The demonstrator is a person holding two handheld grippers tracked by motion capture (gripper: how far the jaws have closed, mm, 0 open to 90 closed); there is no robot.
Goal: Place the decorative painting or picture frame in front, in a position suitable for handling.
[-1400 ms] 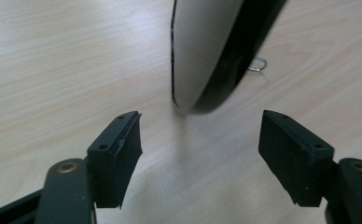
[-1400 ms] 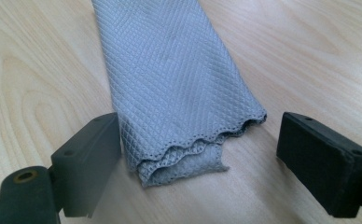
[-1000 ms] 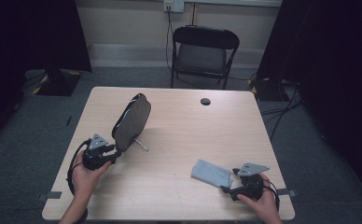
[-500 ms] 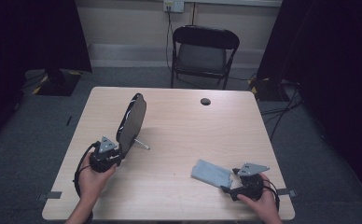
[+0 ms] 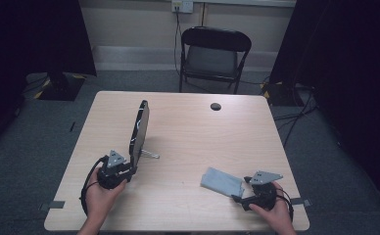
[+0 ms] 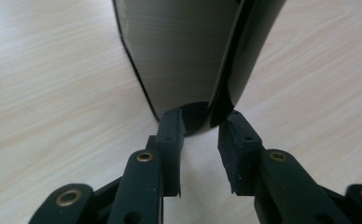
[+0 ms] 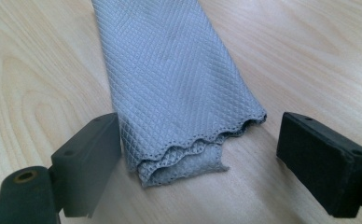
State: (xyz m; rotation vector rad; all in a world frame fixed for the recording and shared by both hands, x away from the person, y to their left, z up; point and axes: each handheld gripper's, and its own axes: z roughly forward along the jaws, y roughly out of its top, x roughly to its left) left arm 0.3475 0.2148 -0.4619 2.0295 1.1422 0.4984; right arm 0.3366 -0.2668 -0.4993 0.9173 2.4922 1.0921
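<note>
An oval table mirror (image 5: 139, 129) with a black rim stands on its wire stand (image 5: 150, 155) at the table's left, nearly edge-on in the high view. My left gripper (image 5: 130, 168) is at its lower edge. In the left gripper view the mirror's (image 6: 188, 56) bottom rim sits between the tips of my left gripper (image 6: 200, 122), which press on it; the jaws have just eased open slightly. A folded grey cloth (image 5: 221, 181) lies at the front right. My right gripper (image 5: 239, 196) stands open around the cloth's (image 7: 170, 70) near end (image 7: 200, 142), its left finger (image 7: 93, 154) touching the cloth.
The pale wooden table (image 5: 202, 132) has a small black round hole (image 5: 216, 106) near its far edge. A black folding chair (image 5: 215, 54) stands behind the table. Dark curtains hang at both sides.
The mirror has swung from showing its back broadly to nearly edge-on. My left hand has shifted right and toward the front edge with it. The right hand and cloth have stayed put.
</note>
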